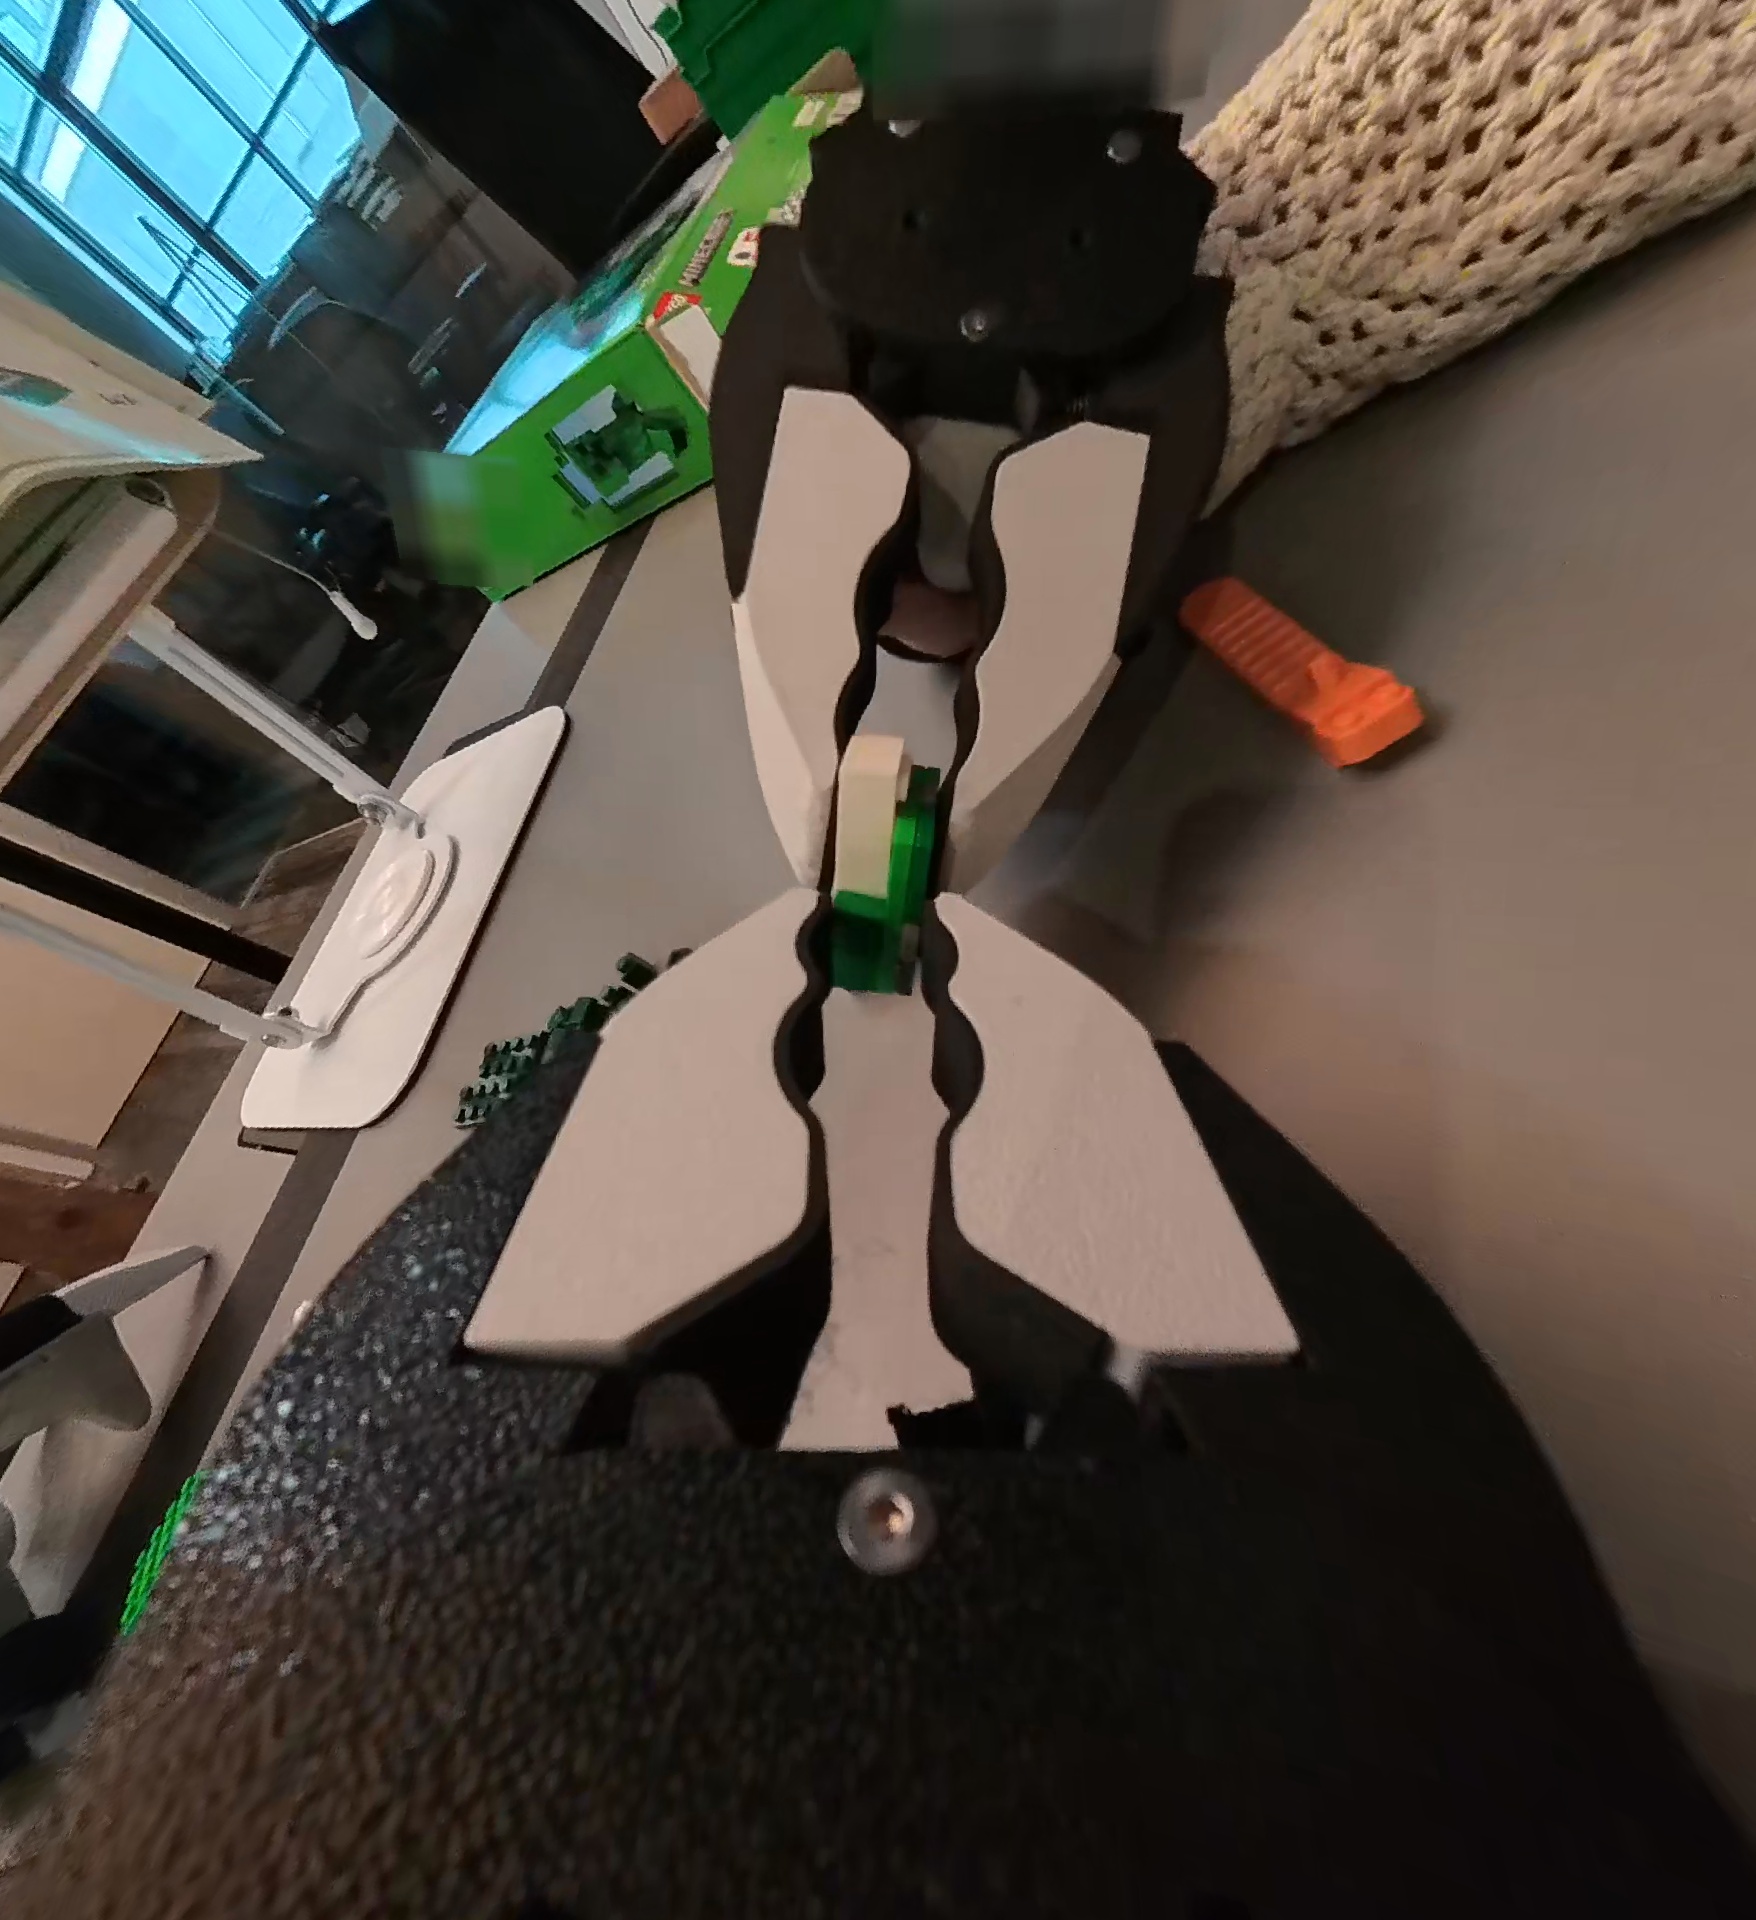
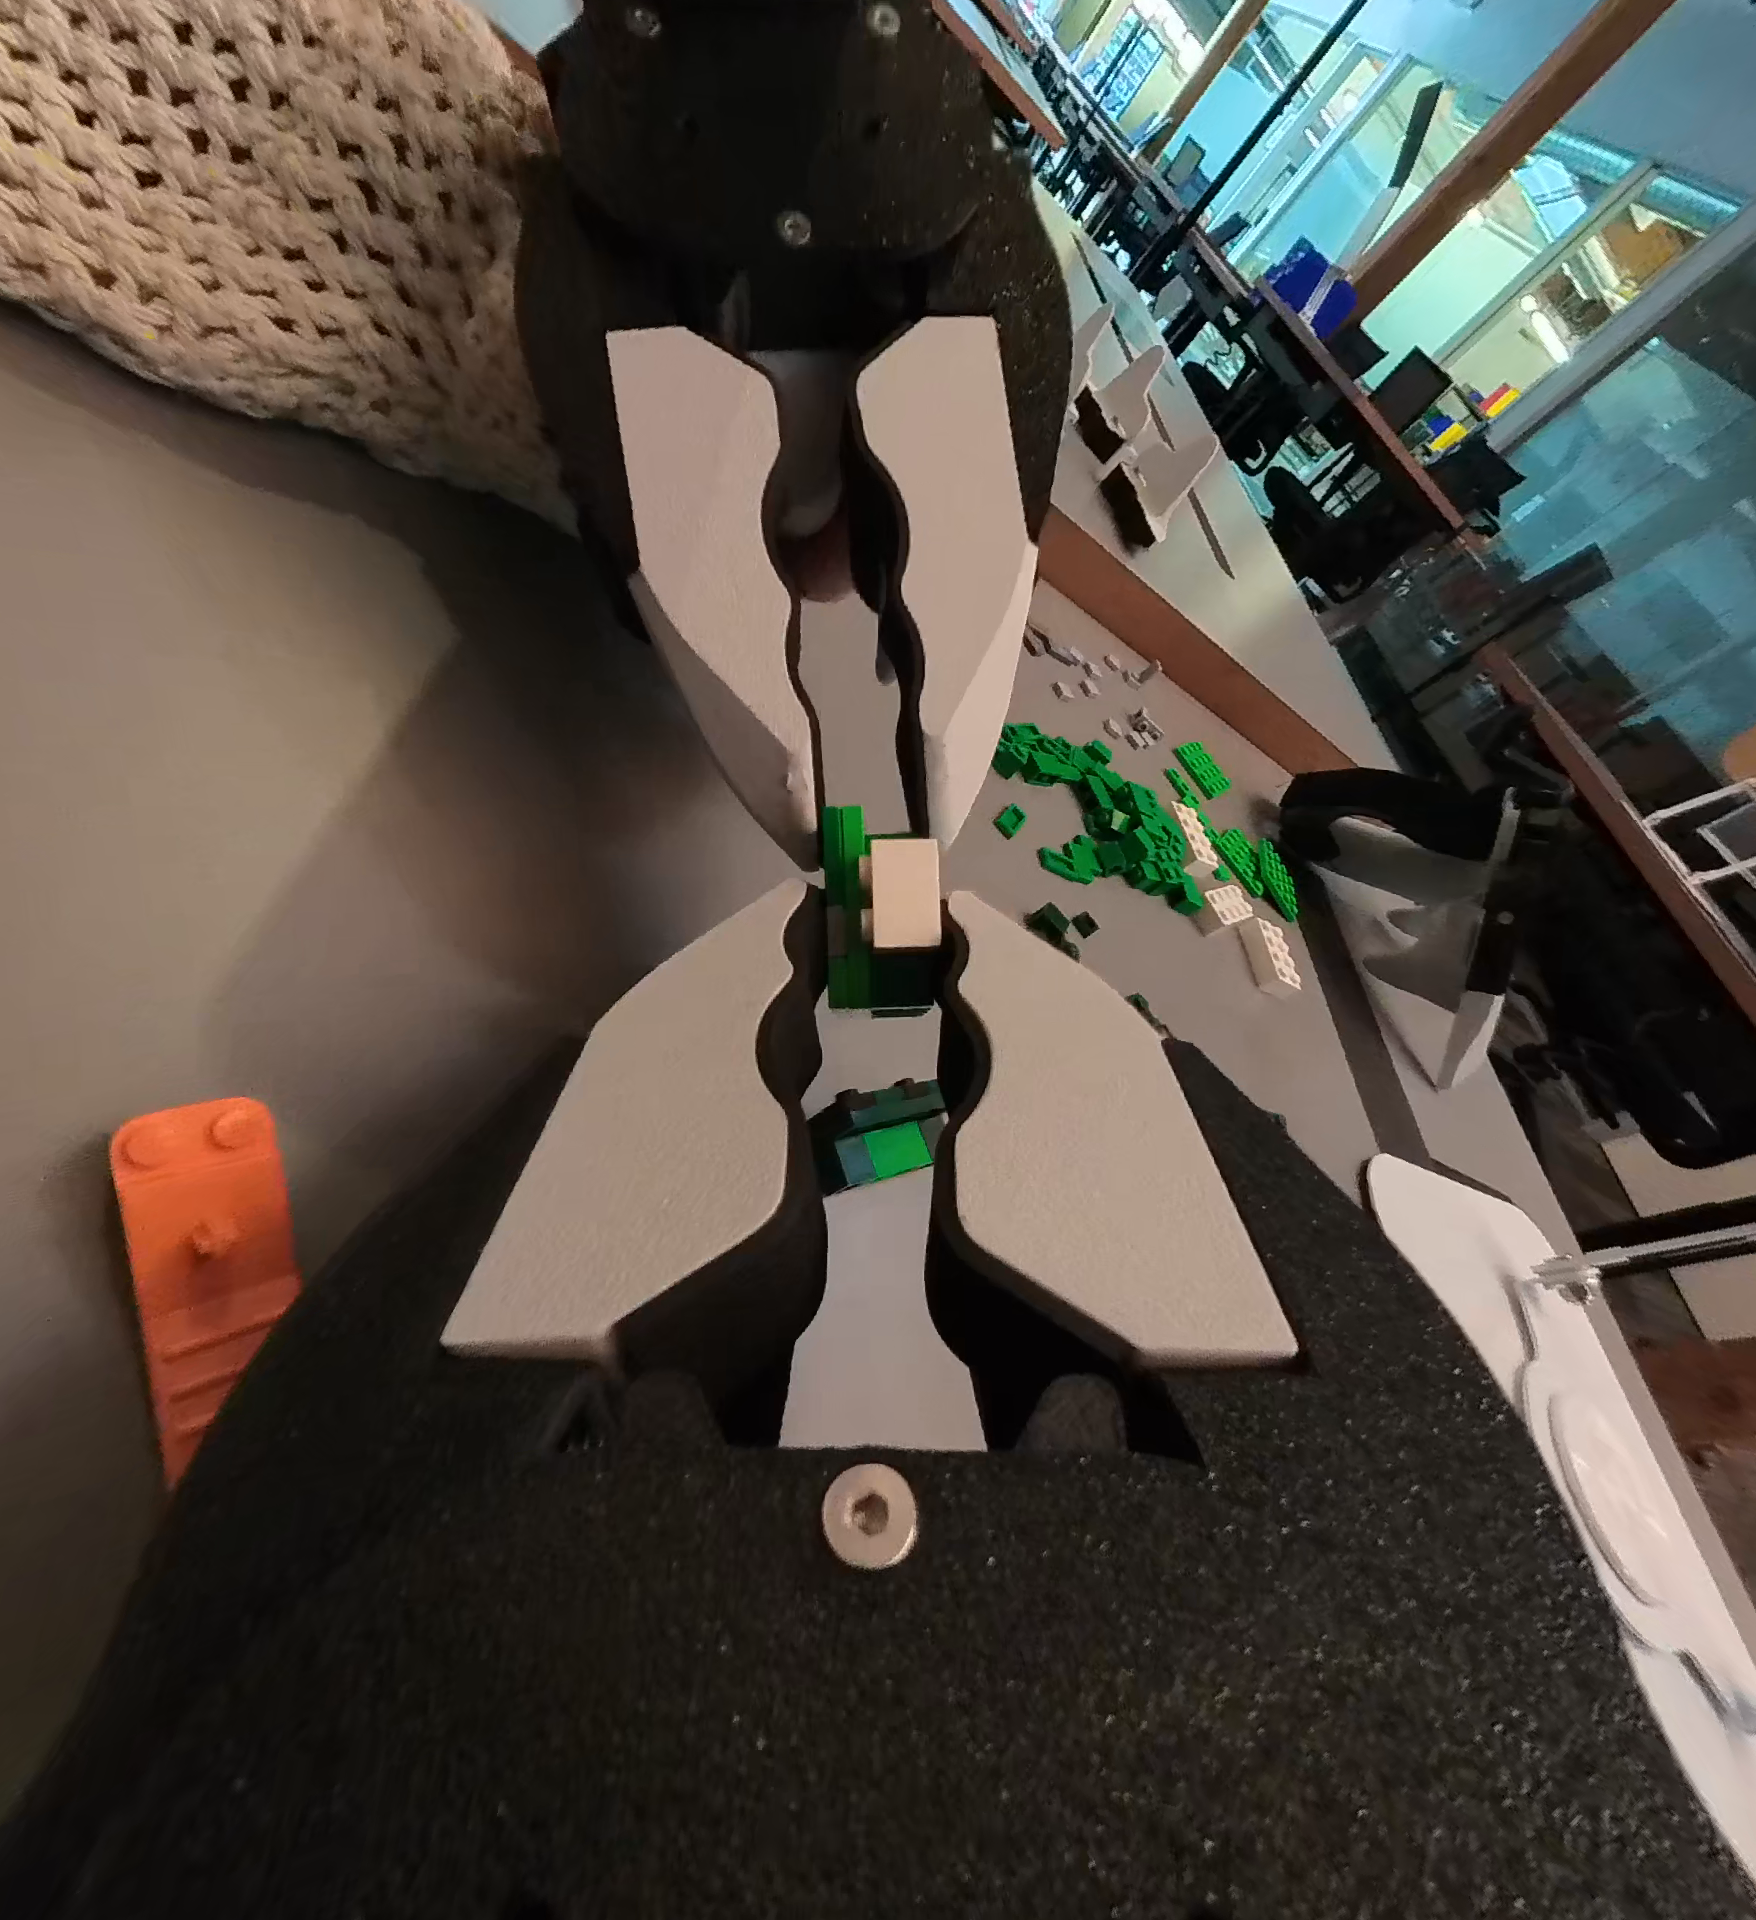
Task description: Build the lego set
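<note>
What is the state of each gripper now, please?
Left gripper: closed on the green and white brick piece.
Right gripper: closed on the same piece.

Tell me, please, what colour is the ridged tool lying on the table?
Orange; the left wrist view shows it best.

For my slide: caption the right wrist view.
Two hand-held grippers meet tip to tip, joining a white brick to green bricks.
</note>
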Tool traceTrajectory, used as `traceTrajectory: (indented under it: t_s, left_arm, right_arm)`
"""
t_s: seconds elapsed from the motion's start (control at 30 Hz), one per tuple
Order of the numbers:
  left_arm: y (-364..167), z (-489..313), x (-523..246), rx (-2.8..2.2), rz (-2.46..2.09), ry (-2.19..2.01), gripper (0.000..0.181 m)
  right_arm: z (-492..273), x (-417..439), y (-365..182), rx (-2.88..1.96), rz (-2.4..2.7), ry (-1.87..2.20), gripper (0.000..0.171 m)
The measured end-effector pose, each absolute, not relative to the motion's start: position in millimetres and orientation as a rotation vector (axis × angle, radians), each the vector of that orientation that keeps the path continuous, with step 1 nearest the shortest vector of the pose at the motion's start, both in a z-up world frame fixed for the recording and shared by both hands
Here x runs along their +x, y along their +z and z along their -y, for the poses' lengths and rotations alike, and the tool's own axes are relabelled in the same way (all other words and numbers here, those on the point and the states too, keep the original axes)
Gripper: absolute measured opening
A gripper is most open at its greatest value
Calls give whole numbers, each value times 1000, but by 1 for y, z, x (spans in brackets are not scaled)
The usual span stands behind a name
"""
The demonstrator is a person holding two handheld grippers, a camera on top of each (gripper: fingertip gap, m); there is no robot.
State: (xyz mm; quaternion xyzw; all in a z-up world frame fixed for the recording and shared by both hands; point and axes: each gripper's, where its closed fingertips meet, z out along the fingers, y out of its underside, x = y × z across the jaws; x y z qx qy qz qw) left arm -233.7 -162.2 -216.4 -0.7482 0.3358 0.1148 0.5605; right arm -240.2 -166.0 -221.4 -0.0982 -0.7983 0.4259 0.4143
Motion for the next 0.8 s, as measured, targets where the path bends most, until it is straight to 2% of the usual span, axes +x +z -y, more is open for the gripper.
traceTrajectory:
  t_s: [0.17, 0.27, 0.33, 0.4, 0.6, 0.8]
  left_arm:
    - [-219, 162, -235, -1805, -784, 262, 15]
    - [-212, 155, -239, -1804, -622, 181, 19]
    - [-208, 152, -240, -1808, -472, 33, 55]
    - [-203, 146, -242, -1801, -308, -134, 76]
    - [-189, 147, -237, -1708, -200, -348, 53]
    - [-179, 143, -225, -1628, -158, -494, 49]
  right_arm:
    - [165, -241, -224, -249, 2010, 1051, 18]
    - [159, -246, -218, -268, 1946, 1027, 18]
    - [153, -251, -210, -230, 1848, 915, 18]
    - [151, -253, -204, -180, 1772, 808, 18]
    - [151, -251, -187, -137, 1641, 750, 18]
    - [153, -249, -172, -138, 1546, 771, 18]
